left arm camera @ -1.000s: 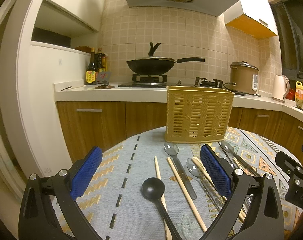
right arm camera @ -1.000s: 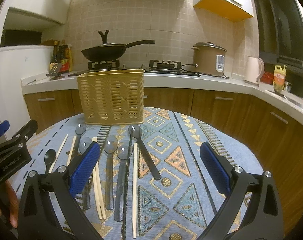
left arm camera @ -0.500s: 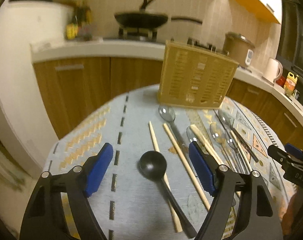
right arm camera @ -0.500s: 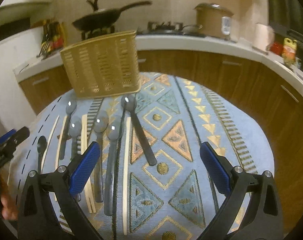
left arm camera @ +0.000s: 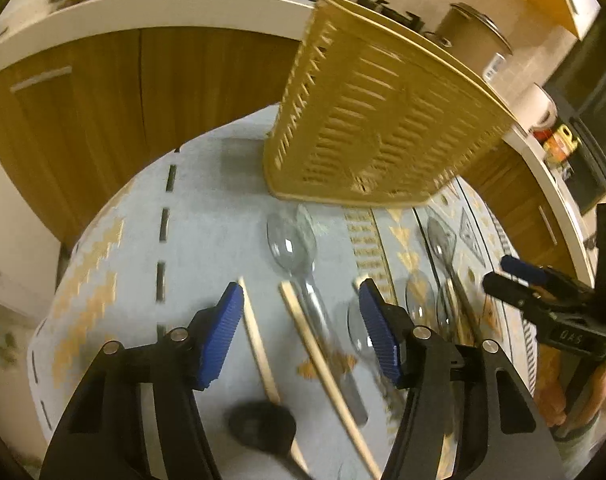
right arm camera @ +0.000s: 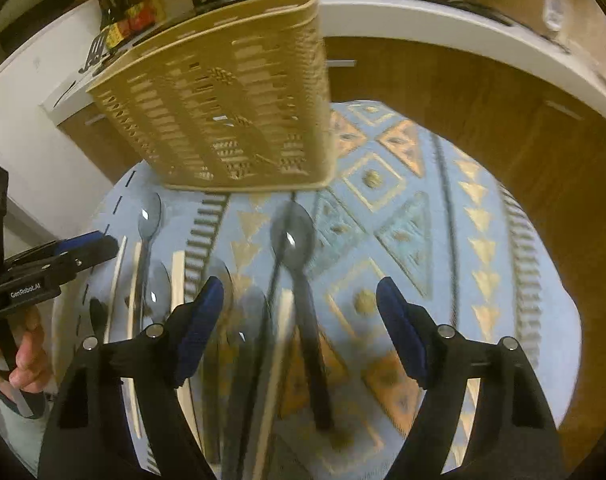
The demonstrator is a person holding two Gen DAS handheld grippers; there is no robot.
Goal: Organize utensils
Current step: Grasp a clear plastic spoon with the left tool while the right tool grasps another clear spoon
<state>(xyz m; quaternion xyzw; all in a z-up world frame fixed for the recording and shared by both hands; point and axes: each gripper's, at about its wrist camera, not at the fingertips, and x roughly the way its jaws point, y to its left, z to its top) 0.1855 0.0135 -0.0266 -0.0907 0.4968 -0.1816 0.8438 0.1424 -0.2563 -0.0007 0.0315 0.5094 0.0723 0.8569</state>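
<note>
A tan slotted utensil basket (left arm camera: pixel 375 136) (right arm camera: pixel 231 112) stands at the far side of the round table. Before it lie several clear spoons, wooden chopsticks and a black spoon. My left gripper (left arm camera: pixel 299 332) is open and empty, low over a clear spoon (left arm camera: pixel 293 242) and two chopsticks (left arm camera: pixel 323 360); the black spoon (left arm camera: pixel 263 426) lies below its fingers. My right gripper (right arm camera: pixel 303 324) is open and empty, low over a dark spoon (right arm camera: pixel 293 236) and a chopstick (right arm camera: pixel 277 360). Each gripper shows at the edge of the other's view.
The table has a pale blue patterned cloth (right arm camera: pixel 423 240). Wooden cabinets (left arm camera: pixel 143 92) and a white counter with a rice cooker (left arm camera: pixel 475 36), bottles (right arm camera: pixel 123 20) and a stove stand behind. The table edge drops off at left and right.
Both grippers have tipped down and moved forward, closer to the utensils and basket. Both jaws have narrowed somewhat but stay open. The utensils have not moved.
</note>
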